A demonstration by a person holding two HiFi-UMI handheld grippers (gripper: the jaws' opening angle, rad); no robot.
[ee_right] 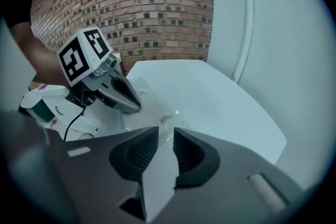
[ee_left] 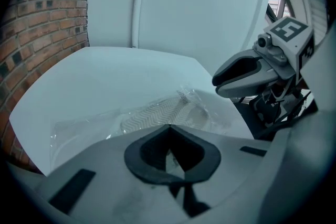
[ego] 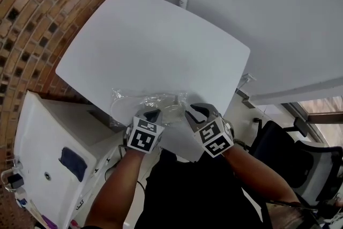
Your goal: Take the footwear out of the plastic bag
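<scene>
Near edge of the white rounded worktop [ego: 161, 35]: a clear crinkled plastic bag [ego: 126, 100] lies flat, just ahead of both grippers.
Footwear: a pale flat slipper with a zigzag-ribbed sole [ee_left: 155, 113] lies inside the bag, ribbed side up under the film.
Slipper to left jaws: just beyond the tips and a little to their left, not between them.
Left gripper [ee_left: 169, 128]: jaws clenched, the tips meeting at the bag's near edge. A sliver of crinkled film shows in the hollow between the dark ribbed pads.
Slipper to right jaws: ahead and to their left, near but apart.
Right gripper [ee_right: 160, 131]: jaws released to a narrow slit and pinching nothing. Bare worktop shows through the gap, and a wrinkled bit of the bag lies just past the tips.
Grippers to each other: side by side and near, not touching, both tips at the bag's near edge.
Left of the worktop: a curved brick wall [ego: 32, 2].
</scene>
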